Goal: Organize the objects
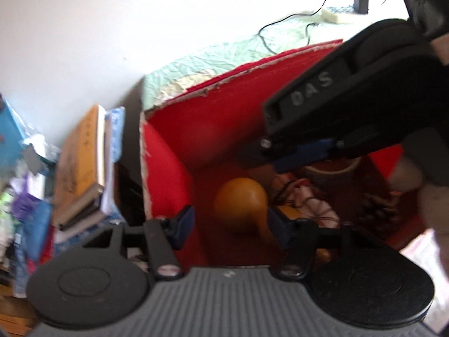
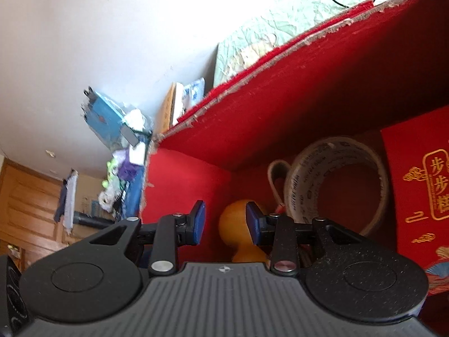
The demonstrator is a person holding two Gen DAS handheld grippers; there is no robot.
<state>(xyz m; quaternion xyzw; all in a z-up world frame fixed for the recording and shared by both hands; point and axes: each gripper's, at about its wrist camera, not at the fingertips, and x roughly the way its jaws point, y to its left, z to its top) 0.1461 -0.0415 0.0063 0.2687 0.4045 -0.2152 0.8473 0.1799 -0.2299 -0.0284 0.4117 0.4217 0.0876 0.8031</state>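
A red cardboard box (image 1: 174, 168) with torn edges stands open under both grippers. On its floor lies an orange gourd-shaped object (image 1: 241, 202). My left gripper (image 1: 230, 224) hovers over the gourd with its blue pads apart; a gap shows between the left pad and the gourd, and nothing is gripped. My right gripper (image 1: 294, 154) reaches into the box from the upper right. In the right wrist view the right gripper (image 2: 226, 221) is open with an empty gap, and the gourd (image 2: 235, 224) sits behind it, partly hidden by the right finger.
The box also holds a roll of tape (image 2: 334, 185), a red packet with gold characters (image 2: 421, 182) and a red-and-white bundle (image 1: 306, 199). Stacked books (image 1: 81, 168) and clutter (image 2: 120, 154) lie left of the box. A wrinkled green cover (image 1: 210, 61) with a black cable lies behind.
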